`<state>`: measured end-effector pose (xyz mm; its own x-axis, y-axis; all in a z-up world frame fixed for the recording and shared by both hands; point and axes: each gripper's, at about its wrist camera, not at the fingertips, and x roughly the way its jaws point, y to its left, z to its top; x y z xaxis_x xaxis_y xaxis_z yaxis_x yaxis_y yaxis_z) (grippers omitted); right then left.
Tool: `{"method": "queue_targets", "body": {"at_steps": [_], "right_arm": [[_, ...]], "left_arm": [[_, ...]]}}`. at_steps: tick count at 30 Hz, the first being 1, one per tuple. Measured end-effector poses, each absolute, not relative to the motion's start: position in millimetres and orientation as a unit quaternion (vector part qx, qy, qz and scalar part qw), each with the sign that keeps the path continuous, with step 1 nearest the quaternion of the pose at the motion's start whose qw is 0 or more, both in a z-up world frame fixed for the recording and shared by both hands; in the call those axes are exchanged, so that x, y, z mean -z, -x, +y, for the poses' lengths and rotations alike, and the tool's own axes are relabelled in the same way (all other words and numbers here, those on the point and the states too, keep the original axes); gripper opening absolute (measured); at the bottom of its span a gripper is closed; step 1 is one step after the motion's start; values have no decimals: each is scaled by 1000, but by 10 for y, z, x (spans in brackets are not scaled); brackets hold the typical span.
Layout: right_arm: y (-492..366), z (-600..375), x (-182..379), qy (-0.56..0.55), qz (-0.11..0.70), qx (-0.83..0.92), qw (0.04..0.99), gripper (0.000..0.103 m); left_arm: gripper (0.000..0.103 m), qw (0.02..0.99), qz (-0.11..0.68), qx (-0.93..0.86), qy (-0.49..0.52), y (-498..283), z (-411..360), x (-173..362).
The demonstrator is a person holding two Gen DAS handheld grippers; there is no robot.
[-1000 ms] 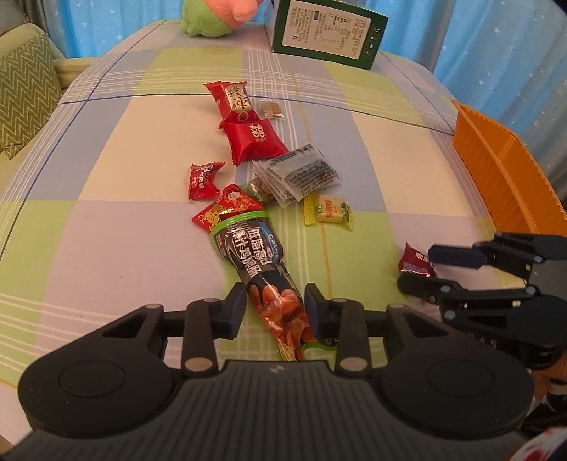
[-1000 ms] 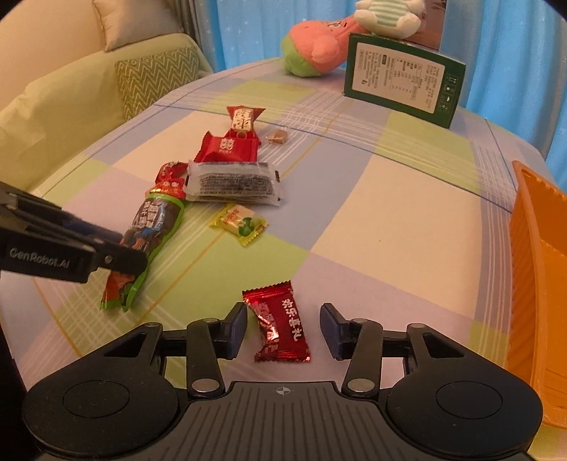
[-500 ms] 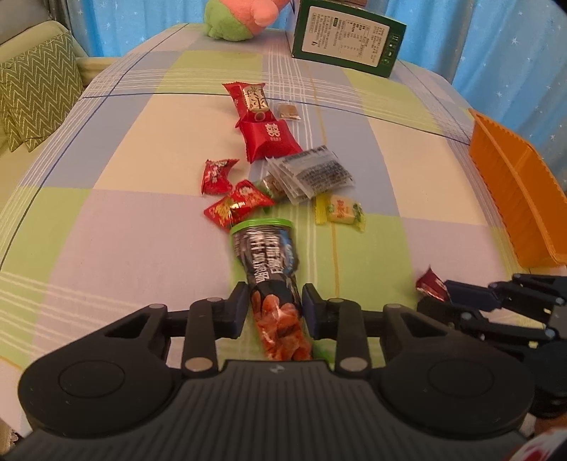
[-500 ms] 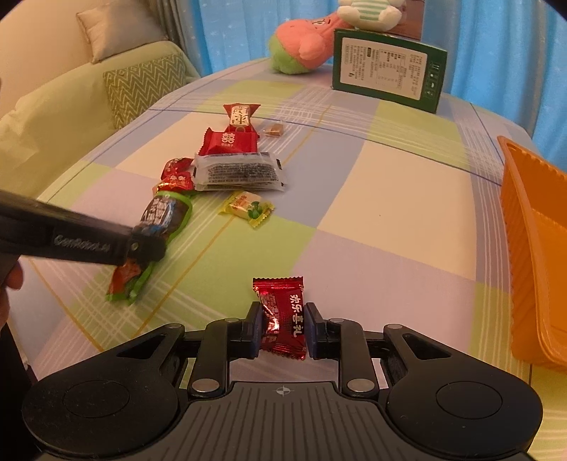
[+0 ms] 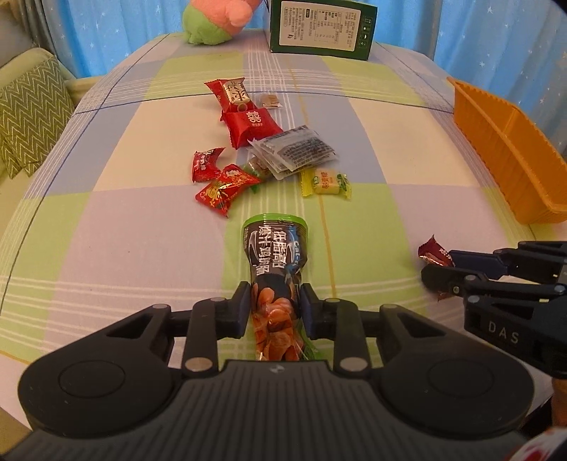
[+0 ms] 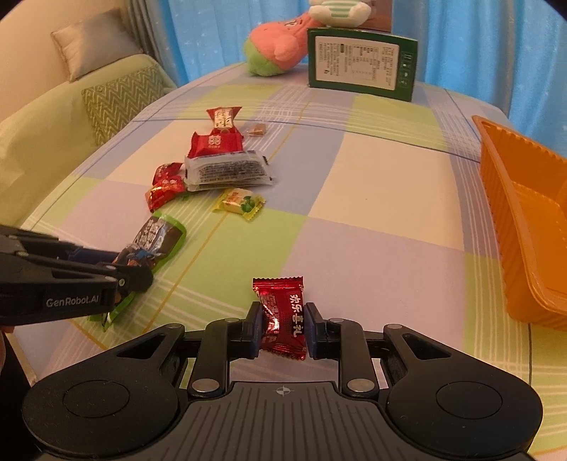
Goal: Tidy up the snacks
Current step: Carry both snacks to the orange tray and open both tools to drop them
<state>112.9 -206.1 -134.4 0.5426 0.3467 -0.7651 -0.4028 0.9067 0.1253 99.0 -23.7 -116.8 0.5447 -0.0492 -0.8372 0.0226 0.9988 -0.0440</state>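
My left gripper [image 5: 274,305] is shut on a long dark snack pack with a green rim [image 5: 274,255], lifted off the checked tablecloth; the same gripper [image 6: 136,275] and snack pack [image 6: 156,237] show at the left of the right wrist view. My right gripper [image 6: 282,328] is shut on a dark red candy [image 6: 283,315]; in the left wrist view this gripper [image 5: 437,267] holds the candy [image 5: 434,250] at the right. Several loose snacks lie ahead: red packets [image 5: 226,186], a clear packet stack [image 5: 294,152], a yellow candy [image 5: 324,181].
An orange basket [image 6: 510,212] stands at the table's right edge, also seen as the basket [image 5: 503,149] in the left view. A green box [image 5: 320,26] and a plush toy [image 5: 216,21] sit at the far end. A sofa with cushions [image 6: 113,99] lies to the left.
Both grippers closed onto their snacks: the left on the long pack, the right on the red candy. Both have since lifted and drawn back a little with the snacks held.
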Motion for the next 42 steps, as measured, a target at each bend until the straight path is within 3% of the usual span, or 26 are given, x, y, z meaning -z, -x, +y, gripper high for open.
{"method": "queue_targets", "body": {"at_steps": [11,21,30,42], "right_arm": [[-1057,-2322,880,-1,390,-167,906,24],[-1181,-3187,248,-39,342,-69,936,24],[-1351,-4048,262,-66,355,3,932,25],[-1576,-4487,443,-86,374,26,923,25]], "left_arm": [[26,895,443,59,14,-1018,-452,708],[26,899,405,166,9,-1309,-1314,214],[26,884,398,242,-25,-1604,-2205,151],[26,870,417,264,-21,-2044,-2708,329]]}}
